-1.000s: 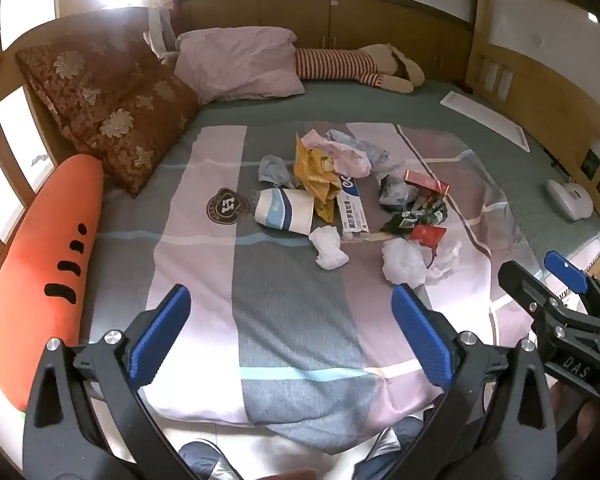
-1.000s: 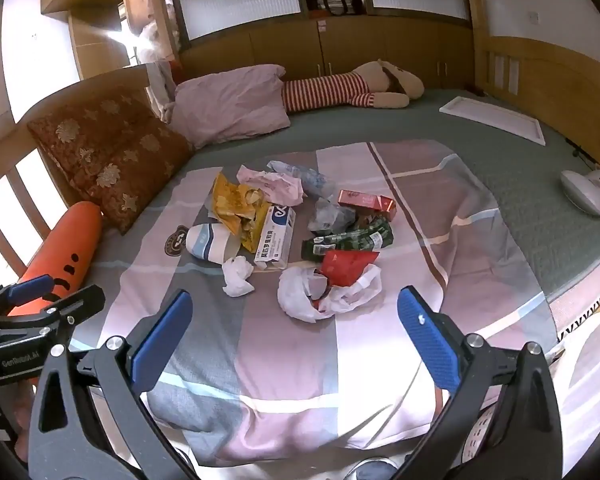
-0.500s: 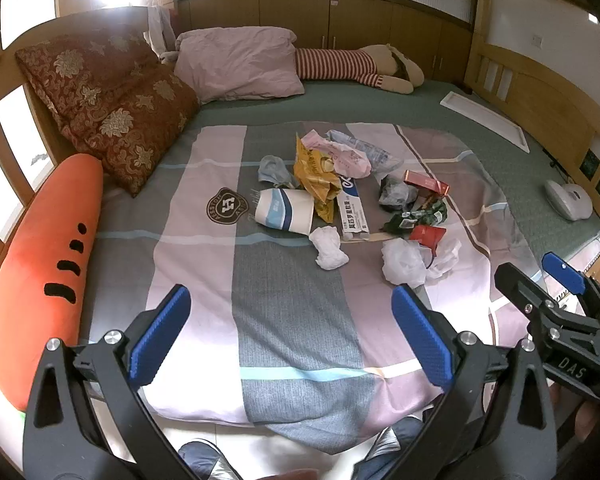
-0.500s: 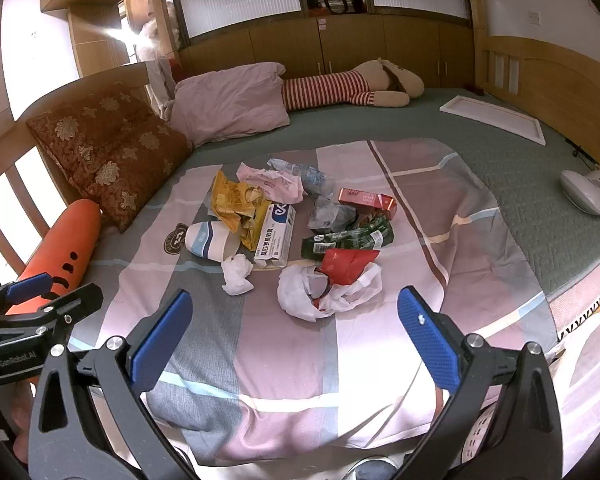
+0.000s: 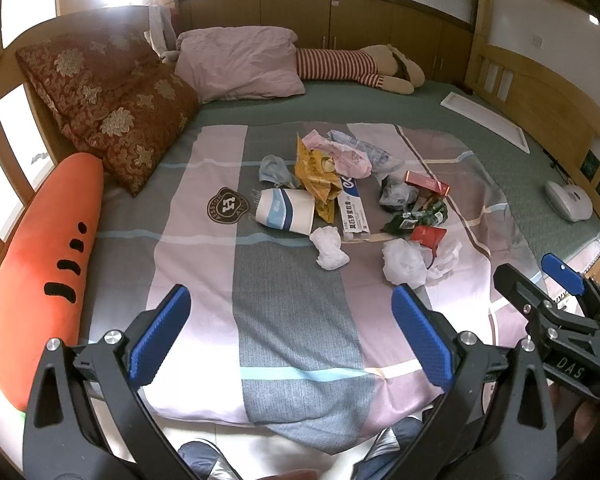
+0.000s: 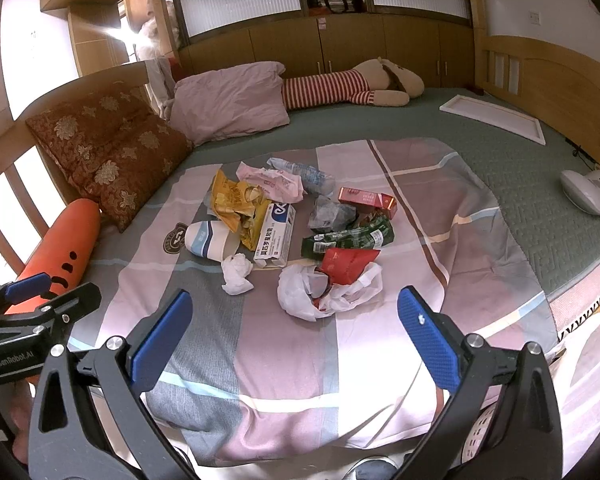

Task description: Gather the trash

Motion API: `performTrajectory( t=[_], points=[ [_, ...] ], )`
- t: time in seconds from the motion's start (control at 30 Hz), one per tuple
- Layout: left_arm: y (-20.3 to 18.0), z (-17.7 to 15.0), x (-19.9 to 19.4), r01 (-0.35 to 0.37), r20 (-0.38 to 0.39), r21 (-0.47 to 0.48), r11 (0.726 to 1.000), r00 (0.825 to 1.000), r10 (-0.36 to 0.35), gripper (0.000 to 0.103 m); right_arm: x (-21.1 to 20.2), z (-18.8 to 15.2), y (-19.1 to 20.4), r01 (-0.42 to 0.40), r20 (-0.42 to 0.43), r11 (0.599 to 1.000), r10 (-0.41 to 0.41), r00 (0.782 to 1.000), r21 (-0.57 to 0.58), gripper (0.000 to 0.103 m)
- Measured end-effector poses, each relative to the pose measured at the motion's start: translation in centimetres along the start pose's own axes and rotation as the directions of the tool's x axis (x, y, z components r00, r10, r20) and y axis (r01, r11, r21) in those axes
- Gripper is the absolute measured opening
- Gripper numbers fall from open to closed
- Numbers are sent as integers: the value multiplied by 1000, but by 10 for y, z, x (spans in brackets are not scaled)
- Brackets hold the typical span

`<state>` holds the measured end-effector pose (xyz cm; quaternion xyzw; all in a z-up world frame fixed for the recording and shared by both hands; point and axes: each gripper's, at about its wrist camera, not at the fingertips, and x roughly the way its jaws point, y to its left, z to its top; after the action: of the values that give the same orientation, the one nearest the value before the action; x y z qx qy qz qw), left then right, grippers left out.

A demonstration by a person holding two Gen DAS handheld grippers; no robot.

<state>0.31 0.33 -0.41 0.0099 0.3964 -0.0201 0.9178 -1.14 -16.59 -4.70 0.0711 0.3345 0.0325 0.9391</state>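
Paper cup (image 5: 285, 211) on its side, red wrapper (image 6: 348, 265) in white bag (image 6: 300, 292)

right gripper (image 5: 562, 308) body: "DAS" | left gripper (image 6: 40, 292) body: "GenRobot.AI" | blanket (image 5: 300, 320) round badge (image 5: 227, 206): "H" | white box (image 6: 276, 236): print too small to read

The left tool (image 5: 286, 320) is held above the near edge of the bed (image 5: 340, 108), blue pads spread wide, nothing between them. A trash pile (image 5: 352, 200) is spread on the striped blanket (image 5: 292, 312): a paper cup (image 5: 285, 211) on its side, a crumpled tissue (image 5: 330, 246), a white plastic bag (image 5: 406, 266). The right tool (image 5: 540, 276) is seen at the right edge.
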Motion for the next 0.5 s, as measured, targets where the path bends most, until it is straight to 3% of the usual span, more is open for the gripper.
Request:
performTrajectory(
  t=[0.5],
  points=[
    [0, 2, -1, 2, -6, 3, 1000, 1000, -2, 100, 0, 2, 1, 2, -5, 1000, -2, 1000, -2, 100]
  ],
)
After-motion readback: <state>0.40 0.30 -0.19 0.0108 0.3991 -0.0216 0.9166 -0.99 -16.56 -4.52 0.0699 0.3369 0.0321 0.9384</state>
